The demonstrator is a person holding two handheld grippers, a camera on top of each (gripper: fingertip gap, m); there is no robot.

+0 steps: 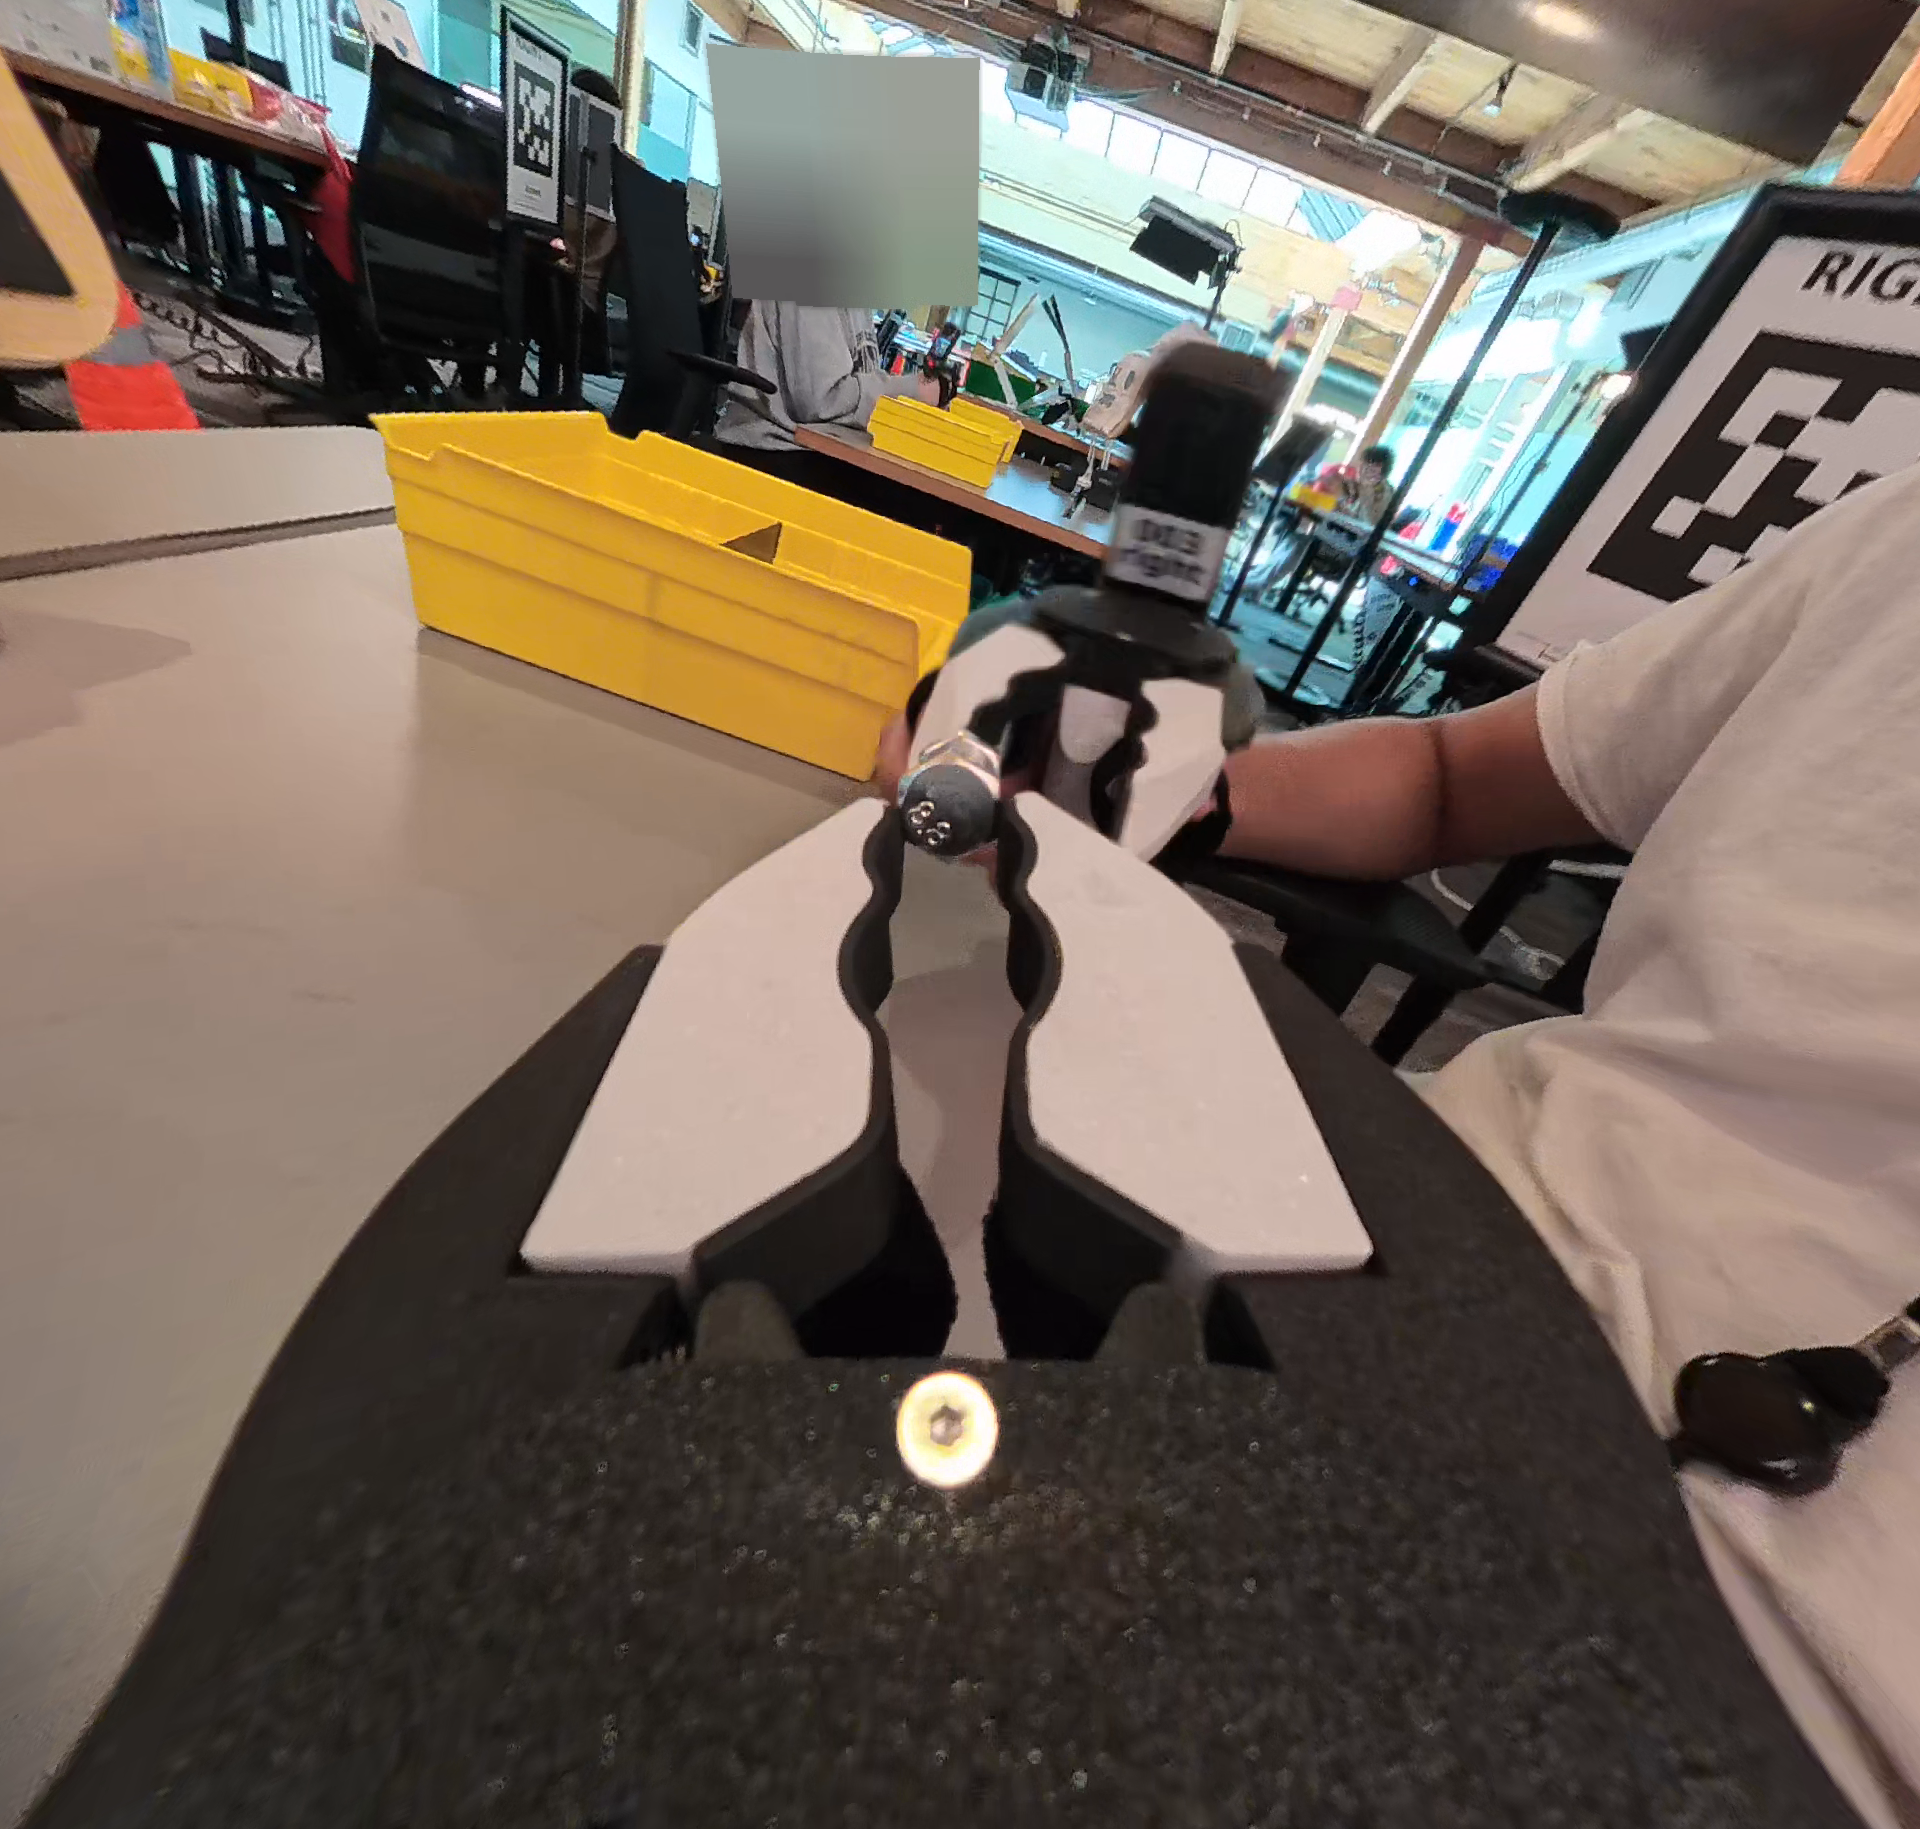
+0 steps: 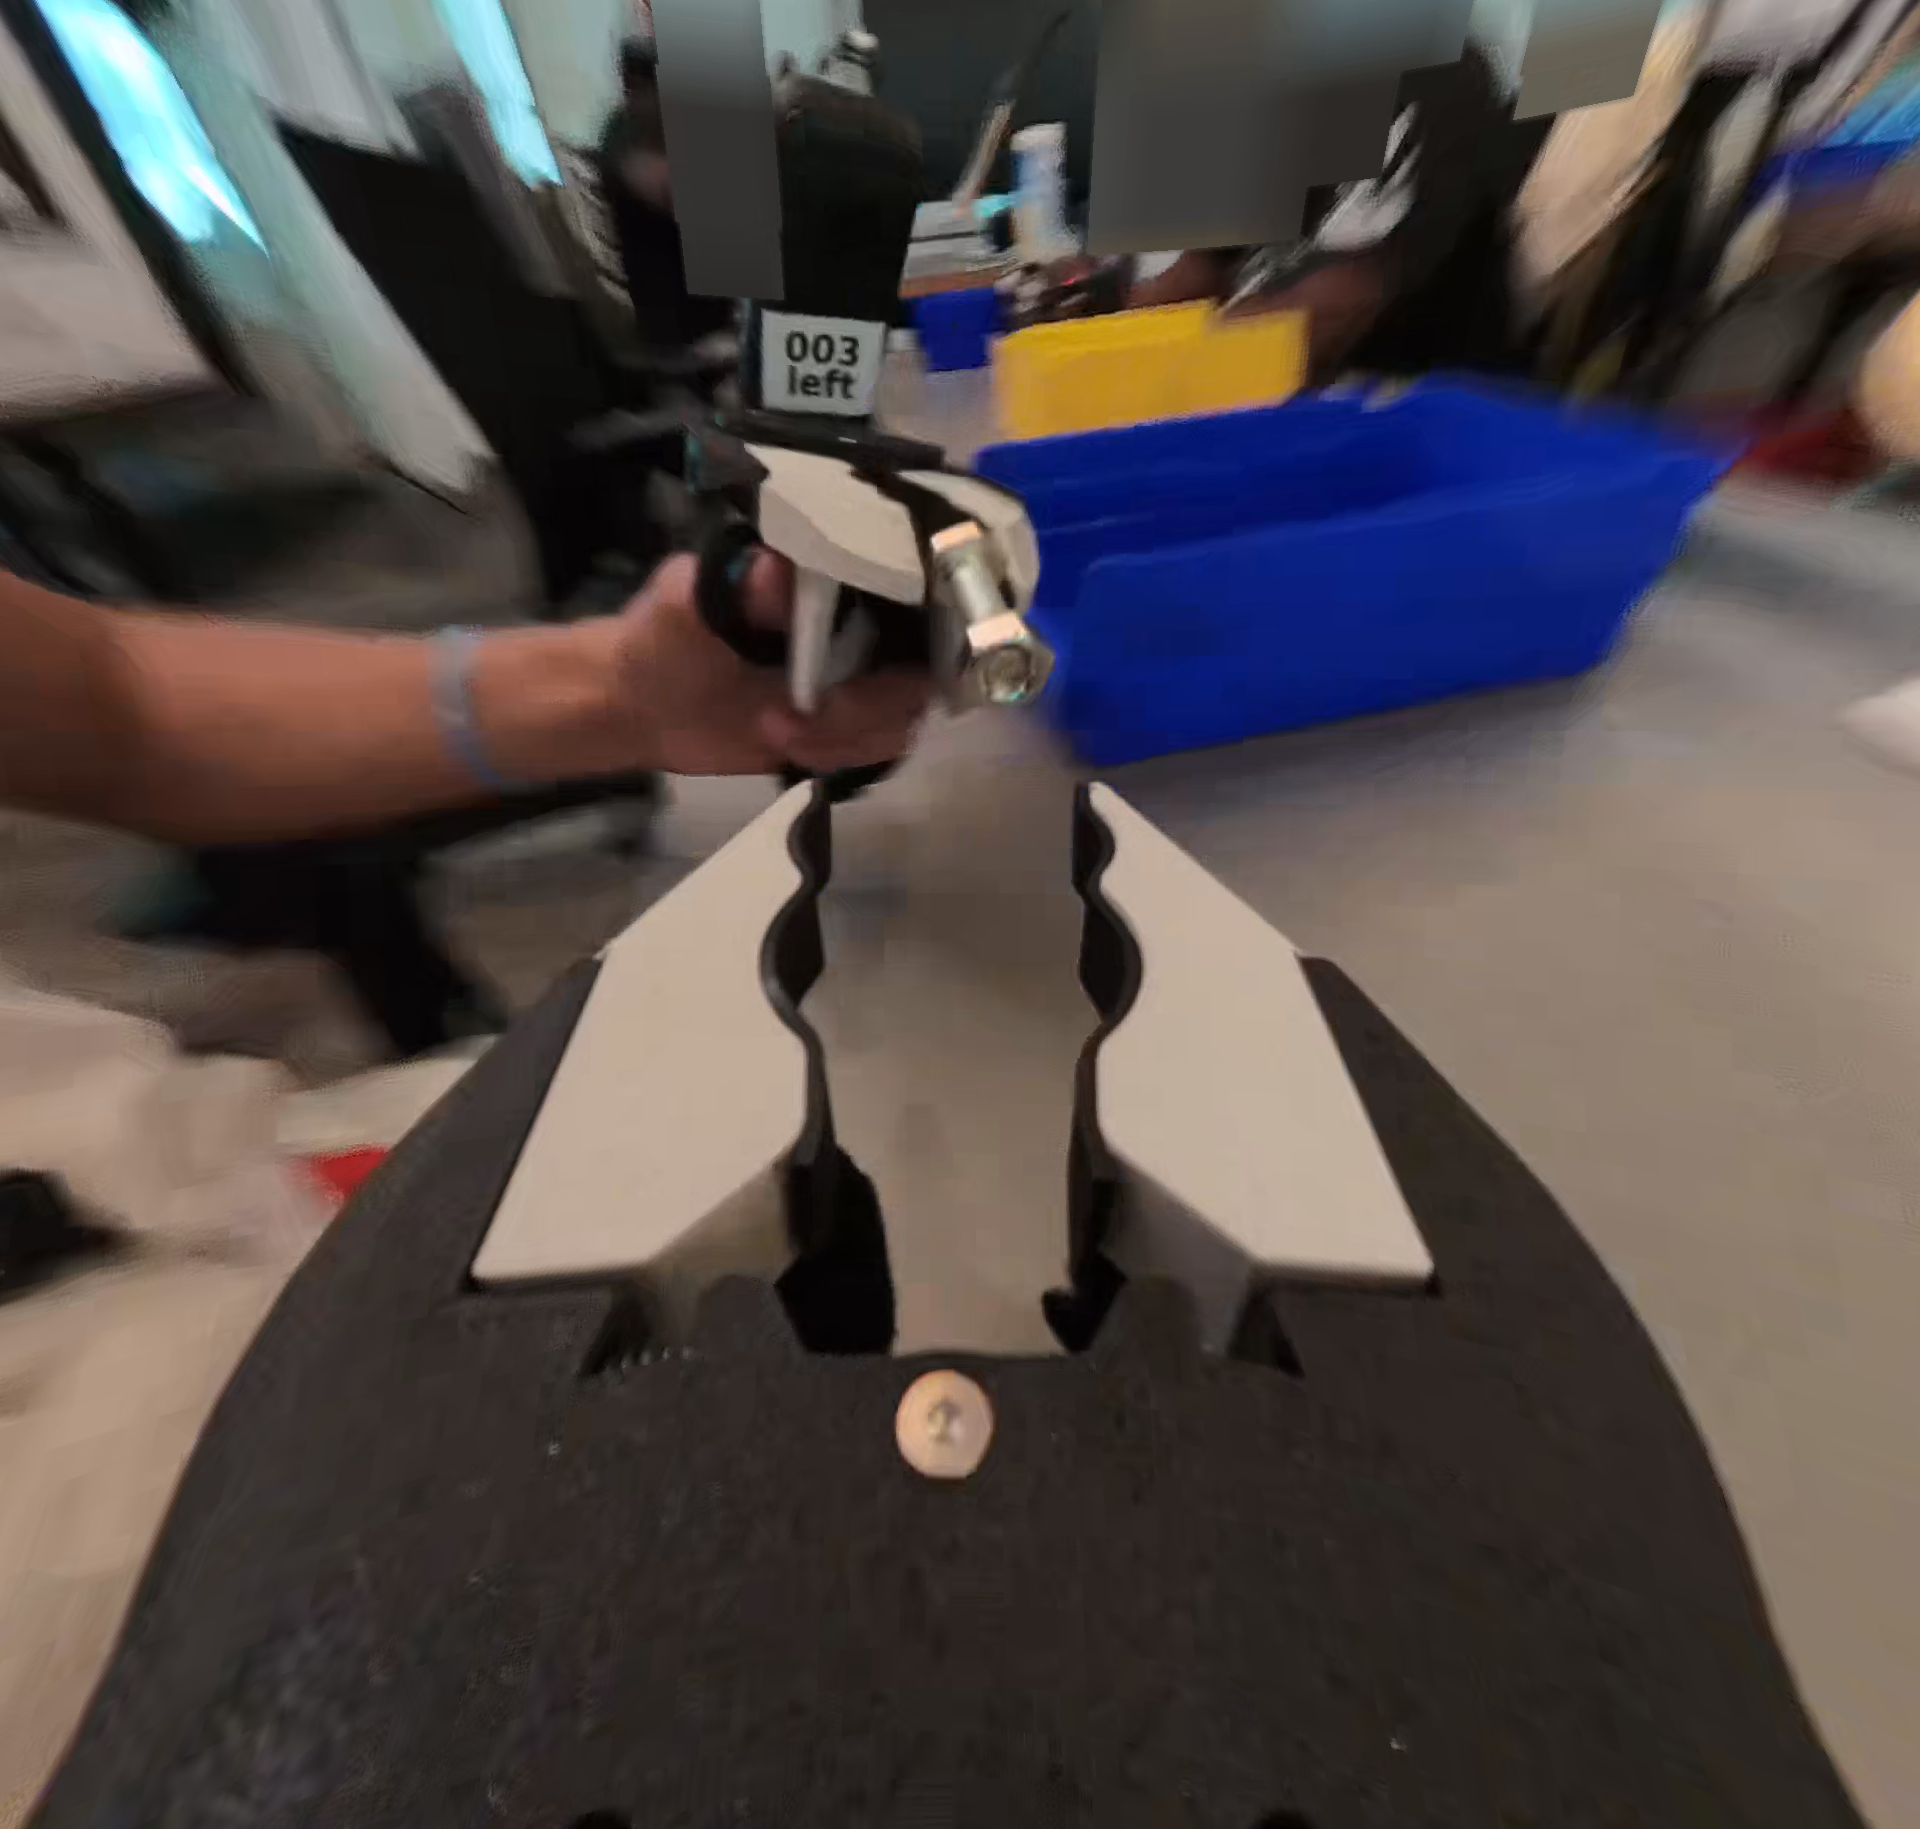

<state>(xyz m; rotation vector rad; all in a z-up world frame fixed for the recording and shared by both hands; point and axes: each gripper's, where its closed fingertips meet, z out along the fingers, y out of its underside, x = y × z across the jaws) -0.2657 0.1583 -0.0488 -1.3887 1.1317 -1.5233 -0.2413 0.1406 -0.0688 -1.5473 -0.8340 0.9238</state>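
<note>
My left gripper is shut on a silver hex-head bolt; the bolt head faces the camera between the fingertips, above the grey table. In the right wrist view the left gripper holds the same bolt, with a hex nut on its free end. My right gripper is open and empty, just short of the bolt's nut end. It also shows in the left wrist view, jaws apart, close behind the bolt.
A yellow bin stands on the table beyond the left gripper. A blue bin and another yellow bin stand beyond the right gripper. A person's arm and white shirt fill the right side. A black-and-white marker board stands at right. My right fingertips sit around 5 cm from my left ones.
</note>
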